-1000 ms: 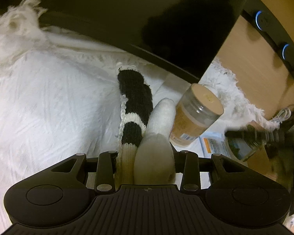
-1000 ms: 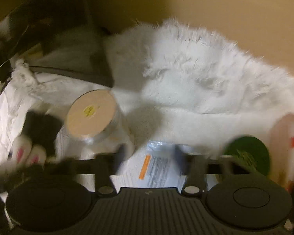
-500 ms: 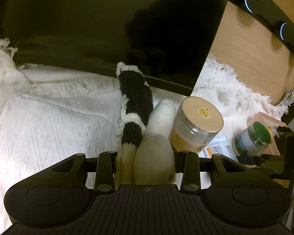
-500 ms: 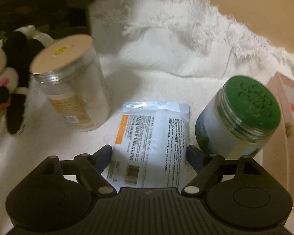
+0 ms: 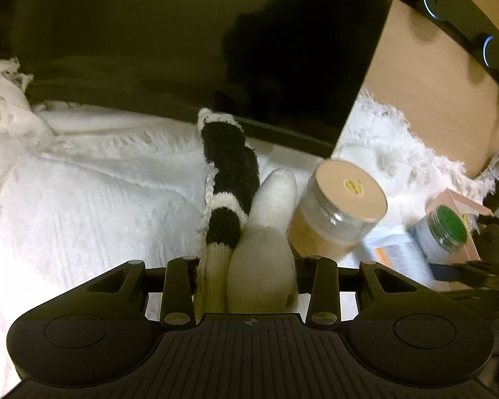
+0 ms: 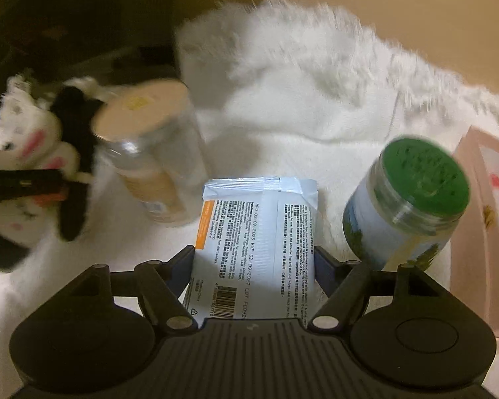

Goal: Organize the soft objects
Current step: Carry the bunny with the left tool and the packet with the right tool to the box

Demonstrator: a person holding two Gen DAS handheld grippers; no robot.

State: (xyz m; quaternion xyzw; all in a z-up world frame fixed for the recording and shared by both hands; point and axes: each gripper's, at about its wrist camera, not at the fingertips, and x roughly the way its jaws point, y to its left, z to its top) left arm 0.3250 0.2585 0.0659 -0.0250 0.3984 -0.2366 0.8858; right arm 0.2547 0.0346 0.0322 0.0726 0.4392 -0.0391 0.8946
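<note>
Black plastic fingers of the left hand-held gripper [image 5: 246, 266] are clamped on a knitted soft toy [image 5: 231, 179] with black and cream bands and a plain cream limb, which sticks forward from the jaws above a white fringed blanket [image 5: 83, 206]. The right hand-held gripper [image 6: 254, 259] has its jaws closing around a pale blue wipes packet [image 6: 259, 232] that lies flat between them; whether the pads already press on its sides I cannot tell. The packet's back carries an orange strip, a barcode, blocks of small print too fine to read, and a date line reading roughly "MFG 03/09/2025 EXP 02/09/2027 LOT" followed by a code. Just left of the packet stands a clear jar [image 6: 156, 166] with a tan lid bearing a small yellow sticker, its writing illegible; just right stands a jar with a green lid [image 6: 412, 206] and a blue-and-green label. Beyond that is a pink box [image 6: 475, 219]. A dark monitor screen [image 5: 216, 50] rises behind the blanket, and a tan wooden worktop [image 5: 415, 76] shows past its edge
</note>
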